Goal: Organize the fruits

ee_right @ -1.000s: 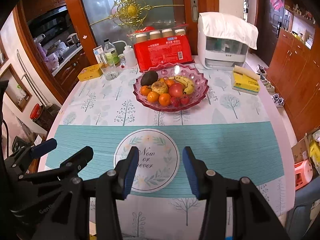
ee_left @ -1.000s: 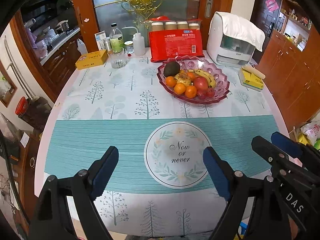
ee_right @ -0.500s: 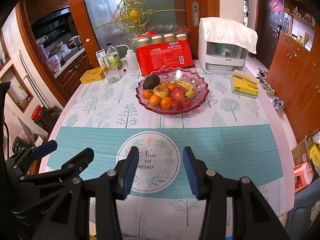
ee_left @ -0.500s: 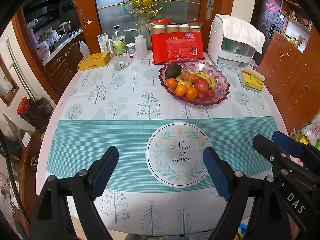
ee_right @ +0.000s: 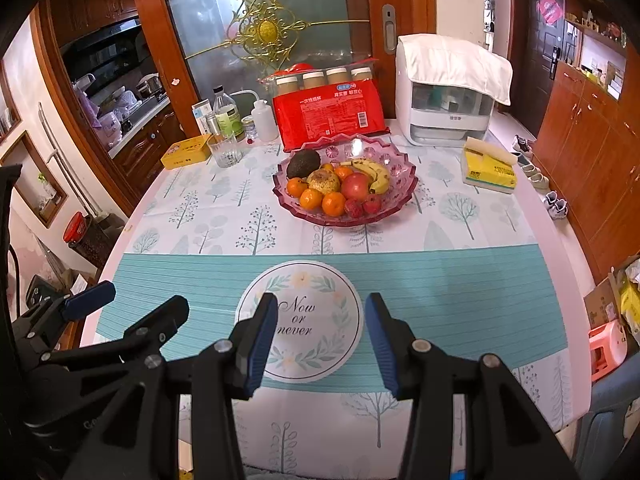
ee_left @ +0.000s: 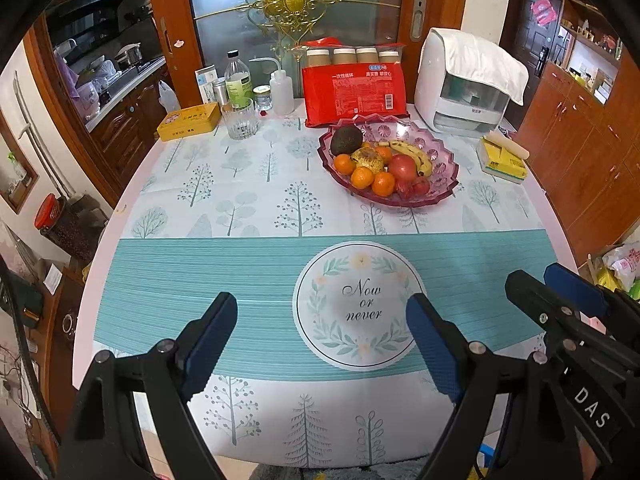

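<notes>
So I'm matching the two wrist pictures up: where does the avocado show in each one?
Left wrist view: the avocado is above and right of centre, at the back left of the pink fruit bowl.
Right wrist view: the avocado is just left of centre in the upper half, again at the bowl's back left.
Shared landmark: the red packet standing right behind the bowl.

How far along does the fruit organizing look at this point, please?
Hard to tell: all the fruit, including the avocado, banana and oranges, already sits in the pink glass bowl. Nothing is in hand: the left gripper and right gripper are open and empty over the tablecloth. Any sorting remains.
</notes>
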Motion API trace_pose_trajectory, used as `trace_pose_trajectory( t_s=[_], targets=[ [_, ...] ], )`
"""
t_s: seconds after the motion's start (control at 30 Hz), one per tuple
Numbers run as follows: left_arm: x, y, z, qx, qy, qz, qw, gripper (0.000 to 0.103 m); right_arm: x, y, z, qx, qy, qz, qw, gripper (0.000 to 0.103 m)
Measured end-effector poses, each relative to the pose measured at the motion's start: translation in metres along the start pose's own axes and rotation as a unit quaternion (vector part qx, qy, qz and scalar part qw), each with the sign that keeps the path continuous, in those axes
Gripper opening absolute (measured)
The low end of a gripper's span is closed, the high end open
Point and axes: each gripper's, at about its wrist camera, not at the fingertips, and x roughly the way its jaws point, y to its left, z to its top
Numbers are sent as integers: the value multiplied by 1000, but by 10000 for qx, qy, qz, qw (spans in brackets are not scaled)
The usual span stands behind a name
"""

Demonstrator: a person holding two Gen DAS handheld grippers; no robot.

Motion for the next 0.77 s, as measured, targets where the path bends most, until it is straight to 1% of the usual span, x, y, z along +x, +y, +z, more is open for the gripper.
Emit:
trace_pose_trajectory(
  t_s=[0.17,0.77],
  targets=[
    [-3,-1,-5,74,-29,65,9999,86,-2,1,-4,63,26,13,10000,46],
    [-3,1,-6,111,1,113,9999,86,-1,-2,-8,79,61,21,9999,46]
  ],
)
